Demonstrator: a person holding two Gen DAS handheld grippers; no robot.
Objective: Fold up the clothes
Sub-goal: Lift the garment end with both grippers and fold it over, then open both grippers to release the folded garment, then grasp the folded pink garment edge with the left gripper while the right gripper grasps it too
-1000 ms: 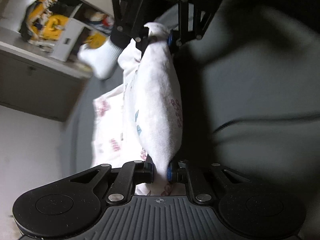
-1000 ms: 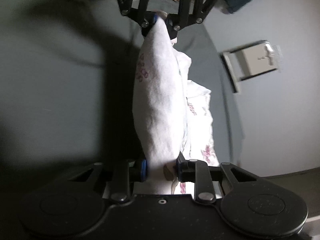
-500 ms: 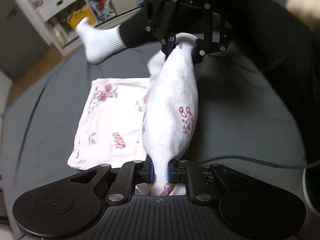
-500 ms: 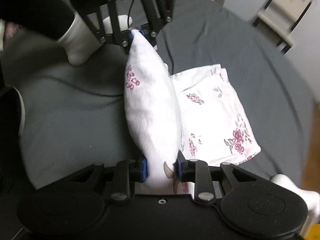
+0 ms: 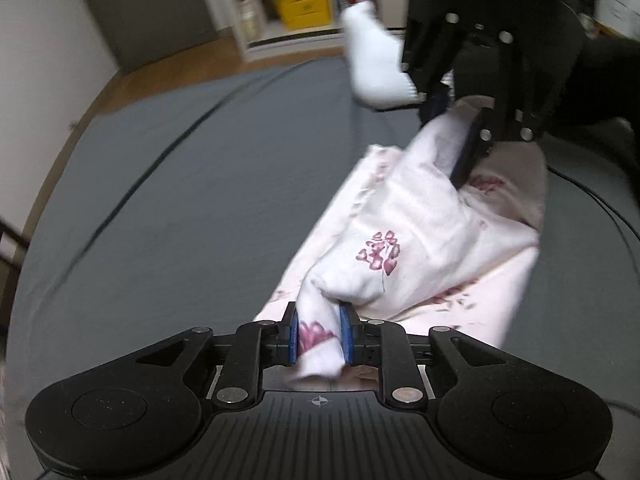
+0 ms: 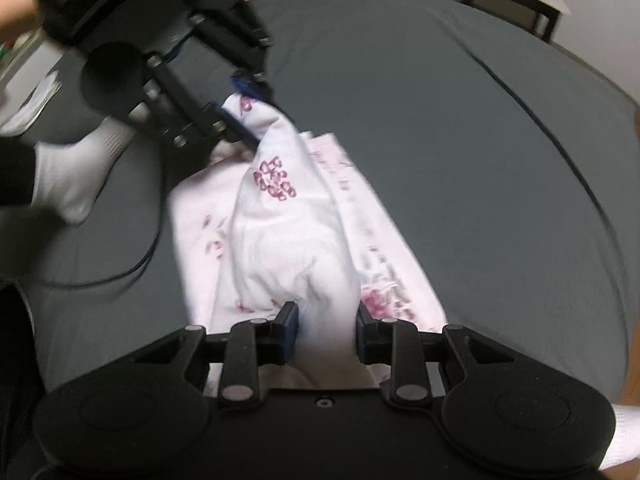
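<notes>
Floral-print cloth (image 5: pixel 404 236), white with scattered magenta flower sprigs, lies partly folded on a dark grey sheet (image 5: pixel 192 184) that covers a wide, flat surface. The fabric looks soft and thin, and bunches into a rounded, creased ridge that runs between the two grippers, while a flatter layer of the same cloth spreads on the sheet beneath it.

Near the bottom of the left wrist view, the left gripper (image 5: pixel 319 336) pinches one end of the ridge: its blue-padded fingers (image 5: pixel 294 334) stand narrow, with a twist of cloth squeezed between them. In the right wrist view, the right gripper (image 6: pixel 326 334) has the other end between its own blue pads (image 6: pixel 290 332), set somewhat wider apart around a thicker bundle of fabric; the pads touch the cloth on both sides.

Both tools are matte black, with hinged link arms and round metal pins.

A foot in a ribbed white sock (image 6: pixel 72 176) rests on the sheet just beside the cloth, and a thin black cable (image 6: pixel 132 268) curves across the grey surface nearby. The pictures are partly blurred.
</notes>
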